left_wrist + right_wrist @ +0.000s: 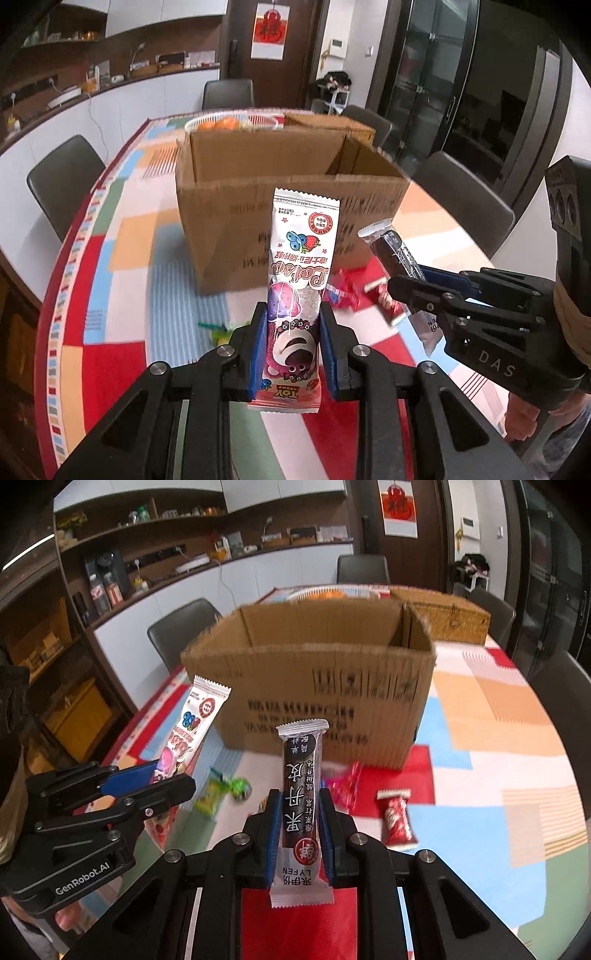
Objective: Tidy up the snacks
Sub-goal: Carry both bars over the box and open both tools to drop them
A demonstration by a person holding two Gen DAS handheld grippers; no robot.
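I had the left gripper clamped on a pink snack packet and the right gripper on a dark bar, the cardboard box waiting beyond both jaws, loose snacks left on the table.

right hand-held gripper clamping dark snack bar, cardboard box behind

The pink snack packet reads "TOY STORY", the dark snack bar "LYFEN", the left gripper "GenRobot.AI".
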